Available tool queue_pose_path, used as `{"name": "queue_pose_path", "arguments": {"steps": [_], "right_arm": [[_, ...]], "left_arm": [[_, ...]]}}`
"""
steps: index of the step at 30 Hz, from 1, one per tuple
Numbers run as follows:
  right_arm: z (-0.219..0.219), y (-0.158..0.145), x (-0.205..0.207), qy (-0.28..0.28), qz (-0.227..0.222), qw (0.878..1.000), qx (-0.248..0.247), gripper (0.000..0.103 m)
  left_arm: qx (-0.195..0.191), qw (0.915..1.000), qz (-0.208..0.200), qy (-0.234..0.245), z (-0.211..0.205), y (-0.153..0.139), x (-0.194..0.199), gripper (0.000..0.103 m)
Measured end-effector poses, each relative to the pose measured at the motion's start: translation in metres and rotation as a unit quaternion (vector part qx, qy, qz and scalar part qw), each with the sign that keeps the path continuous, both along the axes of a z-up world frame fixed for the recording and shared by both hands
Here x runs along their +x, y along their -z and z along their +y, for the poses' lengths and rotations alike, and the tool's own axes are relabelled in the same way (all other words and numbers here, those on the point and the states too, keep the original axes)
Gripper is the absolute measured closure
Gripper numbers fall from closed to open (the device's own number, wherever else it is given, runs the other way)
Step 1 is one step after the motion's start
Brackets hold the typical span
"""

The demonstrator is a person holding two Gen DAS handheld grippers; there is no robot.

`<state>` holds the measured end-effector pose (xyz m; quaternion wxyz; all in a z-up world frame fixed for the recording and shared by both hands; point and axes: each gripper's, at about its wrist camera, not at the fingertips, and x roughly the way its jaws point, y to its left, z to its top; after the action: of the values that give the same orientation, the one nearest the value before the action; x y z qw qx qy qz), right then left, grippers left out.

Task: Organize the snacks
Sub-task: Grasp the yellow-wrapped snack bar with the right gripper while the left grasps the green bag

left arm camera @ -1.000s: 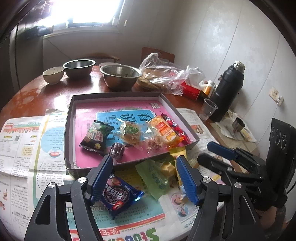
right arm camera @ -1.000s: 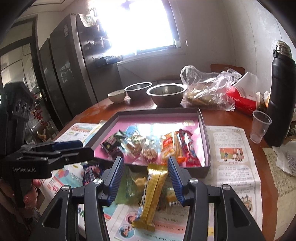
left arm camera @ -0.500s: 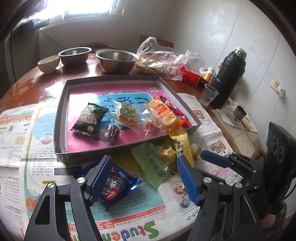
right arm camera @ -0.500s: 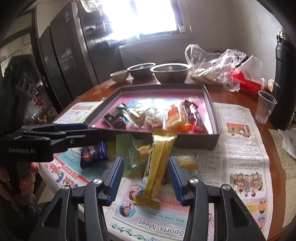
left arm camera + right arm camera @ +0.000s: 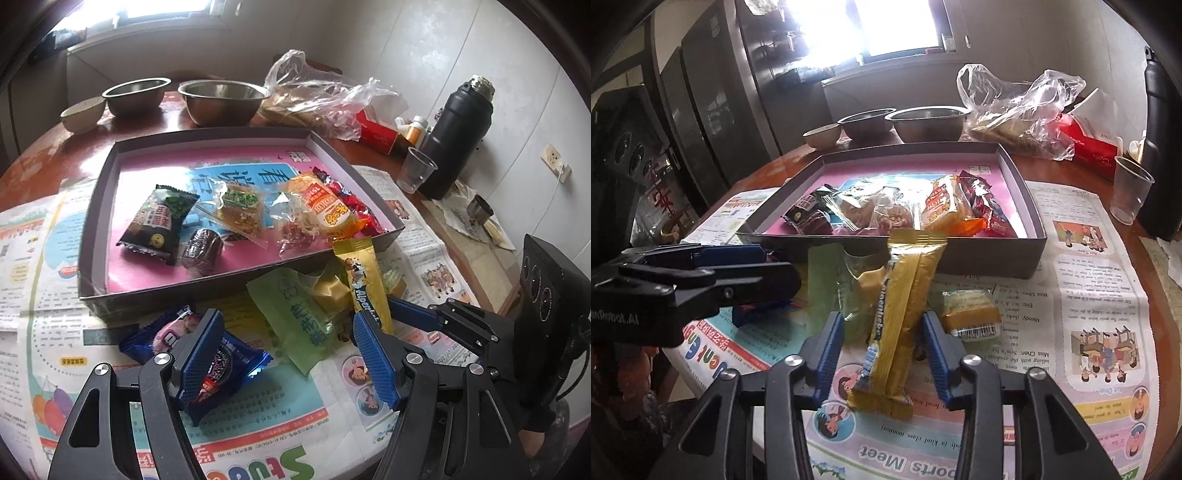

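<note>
A shallow grey cardboard tray [image 5: 110,173] with a pink printed floor sat on a newspaper-covered round table and served as the collecting place for the snacks. Inside the tray lay a dark green packet [image 5: 157,223], a small brown wrapped sweet [image 5: 201,251], two clear-wrapped pastries, an orange packet [image 5: 328,210] and a red one against the tray's right wall. Just outside the tray's near wall, loose snacks waited on the newspaper, likely because they had not yet been sorted in.

The right gripper [image 5: 884,345] straddled a long yellow wafer bar [image 5: 903,295] whose far end leaned up against the tray's near wall; its blue fingers stood apart on either side of the bar, not yet touching it, apparently lined up to pinch it across its width. A green wrapper [image 5: 827,288] and a small yellow biscuit pack [image 5: 971,312] lay beside the bar, also in front of the tray.

The left gripper [image 5: 286,356] hovered wide apart and empty over the newspaper in front of the tray, its left finger above a blue cookie packet [image 5: 221,363], seemingly the next pick

Behind the tray stood two steel bowls and a plastic bag; to the tray's right, a black flask
</note>
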<state>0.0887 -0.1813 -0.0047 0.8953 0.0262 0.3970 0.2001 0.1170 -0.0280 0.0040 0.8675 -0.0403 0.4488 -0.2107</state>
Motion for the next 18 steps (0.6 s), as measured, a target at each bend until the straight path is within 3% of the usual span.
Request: {"name": "queue_pose_path", "arguments": {"steps": [5, 18], "right_arm": [[0.004, 0.009, 0.003, -0.008, -0.002, 1.0, -0.015, 0.076], [-0.013, 0.009, 0.001, -0.003, 0.005, 1.0, 0.012, 0.081]], "left_arm": [[0.0, 0.9999, 0.009, 0.005, -0.005, 0.007, 0.007, 0.029], [-0.004, 0.9989, 0.035, 0.029, -0.025, 0.028, 0.027, 0.029]]}}
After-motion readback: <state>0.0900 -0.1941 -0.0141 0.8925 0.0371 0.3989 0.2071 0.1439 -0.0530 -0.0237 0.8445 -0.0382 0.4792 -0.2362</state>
